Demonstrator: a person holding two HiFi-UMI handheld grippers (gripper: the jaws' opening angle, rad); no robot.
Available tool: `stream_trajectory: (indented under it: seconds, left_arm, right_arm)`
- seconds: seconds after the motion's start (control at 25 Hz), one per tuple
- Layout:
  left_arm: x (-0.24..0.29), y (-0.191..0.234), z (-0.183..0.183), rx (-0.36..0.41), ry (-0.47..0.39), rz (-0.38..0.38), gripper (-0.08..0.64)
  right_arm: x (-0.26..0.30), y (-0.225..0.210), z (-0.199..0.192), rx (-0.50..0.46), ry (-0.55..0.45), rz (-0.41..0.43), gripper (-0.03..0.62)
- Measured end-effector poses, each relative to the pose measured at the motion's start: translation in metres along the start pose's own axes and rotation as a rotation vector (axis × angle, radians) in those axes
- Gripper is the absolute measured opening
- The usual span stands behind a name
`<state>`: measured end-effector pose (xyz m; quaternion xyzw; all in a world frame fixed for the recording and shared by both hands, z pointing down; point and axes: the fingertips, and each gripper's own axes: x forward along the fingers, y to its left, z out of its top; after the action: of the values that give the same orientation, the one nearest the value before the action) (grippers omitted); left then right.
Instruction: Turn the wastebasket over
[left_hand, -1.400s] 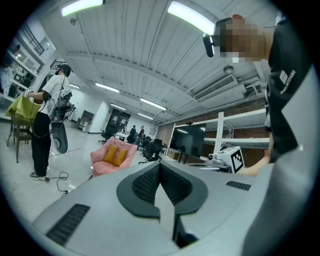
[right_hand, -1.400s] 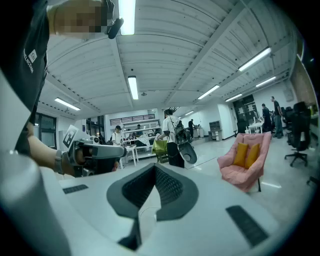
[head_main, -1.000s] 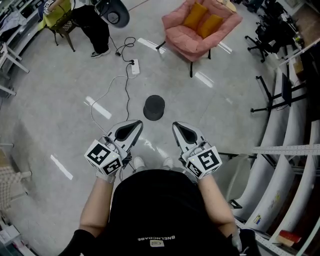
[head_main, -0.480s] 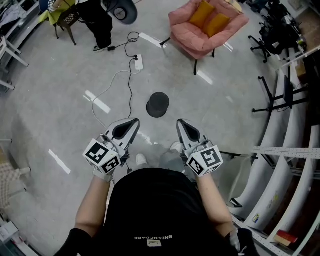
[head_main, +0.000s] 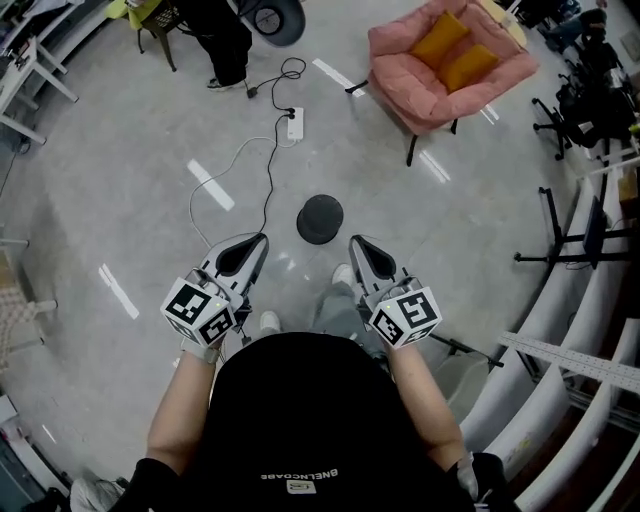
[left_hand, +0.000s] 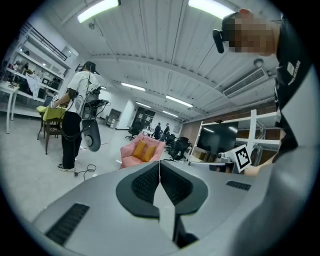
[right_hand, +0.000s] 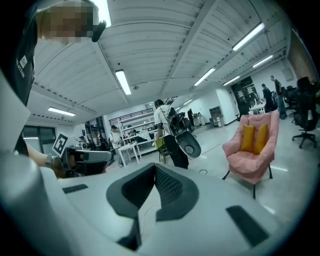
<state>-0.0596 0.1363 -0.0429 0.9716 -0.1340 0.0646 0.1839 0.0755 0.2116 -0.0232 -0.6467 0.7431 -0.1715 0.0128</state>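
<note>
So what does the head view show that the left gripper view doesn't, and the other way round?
Only the head view shows the dark round wastebasket on the grey floor and a white shoe. Only the left gripper view shows the ceiling light strips and a dark screen. Both show the pink armchair with orange cushions and the left tongs, shut with nothing between them.

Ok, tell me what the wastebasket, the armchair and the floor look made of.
Wastebasket: dark and dull, no glints; probably plastic, though painted metal is possible.
Armchair: pink fabric upholstery, soft and matte, with puffy rounded arms.
Floor: smooth grey and glossy, with bright reflected streaks; polished concrete or a coating, hard to say which.
</note>
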Motion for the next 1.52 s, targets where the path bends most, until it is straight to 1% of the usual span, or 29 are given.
stream_trajectory:
  seconds: [0.16,0.28,0.44,0.56,0.68,0.88,0.96,1.08,1.12,1.2,1.36,1.52]
  left_arm:
    - [0.032,0.004,0.003,-0.015,-0.007,0.104,0.015]
    - [0.053,0.005,0.005,-0.022,-0.004,0.174,0.015]
    - [0.076,0.005,-0.001,-0.04,0.009,0.232,0.015]
    - [0.087,0.005,-0.009,-0.058,0.025,0.255,0.015]
    - [0.095,0.009,-0.022,-0.09,0.044,0.255,0.015]
    - [0.102,0.027,-0.051,-0.155,0.094,0.246,0.019]
    - [0.105,0.039,-0.064,-0.193,0.114,0.25,0.034]
    - [0.116,0.059,-0.089,-0.253,0.153,0.255,0.105]
    - [0.121,0.064,-0.098,-0.271,0.165,0.256,0.118]
    - [0.13,0.074,-0.121,-0.298,0.191,0.256,0.126]
    - [0.145,0.095,-0.176,-0.326,0.258,0.255,0.155]
    - [0.161,0.118,-0.23,-0.378,0.298,0.268,0.172]
  right_arm:
    - [0.011,-0.04,0.009,0.005,0.027,0.082,0.011]
    - [0.019,-0.069,0.017,0.02,0.043,0.126,0.011]
    - [0.03,-0.097,0.014,0.031,0.084,0.173,0.011]
    - [0.038,-0.111,0.005,0.042,0.124,0.187,0.011]
    - [0.046,-0.118,-0.006,0.044,0.162,0.188,0.011]
    - [0.061,-0.13,-0.026,0.039,0.206,0.142,0.011]
    - [0.069,-0.137,-0.037,0.043,0.235,0.132,0.012]
    - [0.083,-0.152,-0.059,0.054,0.288,0.129,0.014]
    - [0.088,-0.157,-0.067,0.058,0.308,0.128,0.014]
    - [0.098,-0.17,-0.085,0.067,0.347,0.126,0.017]
    - [0.124,-0.193,-0.127,0.079,0.423,0.138,0.035]
    - [0.148,-0.218,-0.175,0.078,0.506,0.165,0.084]
